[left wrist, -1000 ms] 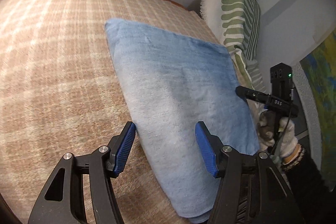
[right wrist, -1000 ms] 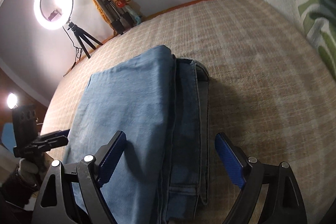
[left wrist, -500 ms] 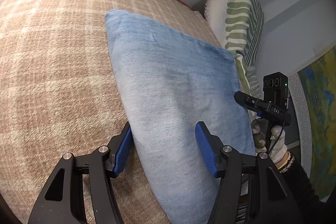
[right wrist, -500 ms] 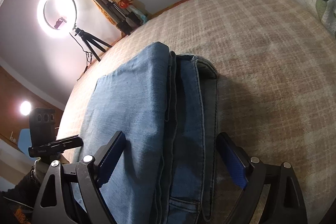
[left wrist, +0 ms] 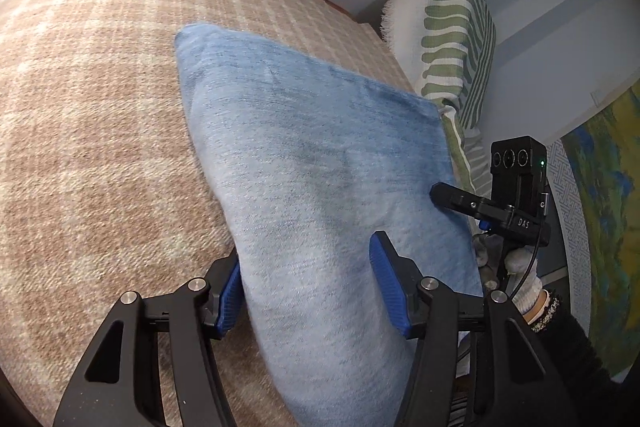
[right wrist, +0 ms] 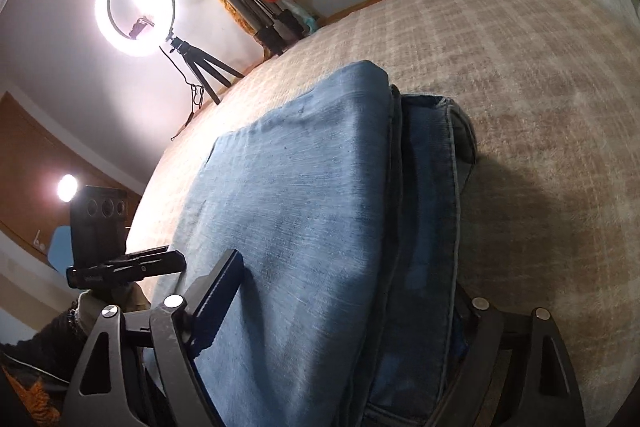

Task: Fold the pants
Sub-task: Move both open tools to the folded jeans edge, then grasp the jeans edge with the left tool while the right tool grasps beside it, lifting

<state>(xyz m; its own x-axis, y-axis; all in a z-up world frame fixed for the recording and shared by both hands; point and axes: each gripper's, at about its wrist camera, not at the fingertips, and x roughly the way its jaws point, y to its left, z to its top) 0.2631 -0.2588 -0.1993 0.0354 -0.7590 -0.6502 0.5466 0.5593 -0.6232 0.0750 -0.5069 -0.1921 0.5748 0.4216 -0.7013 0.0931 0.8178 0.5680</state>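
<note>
Looking through the left wrist view, I note the folded blue denim pants point(left wrist: 320, 179) lying on the tan plaid bedspread point(left wrist: 92, 115), long axis running away from the left gripper point(left wrist: 306, 287). Its jaws are closing astride the near left edge, pads apparently not yet pressing.

Right wrist view: the right gripper point(right wrist: 348, 303) straddles the near end, jaws wide and closing; right pad hidden, contact unclear.
</note>
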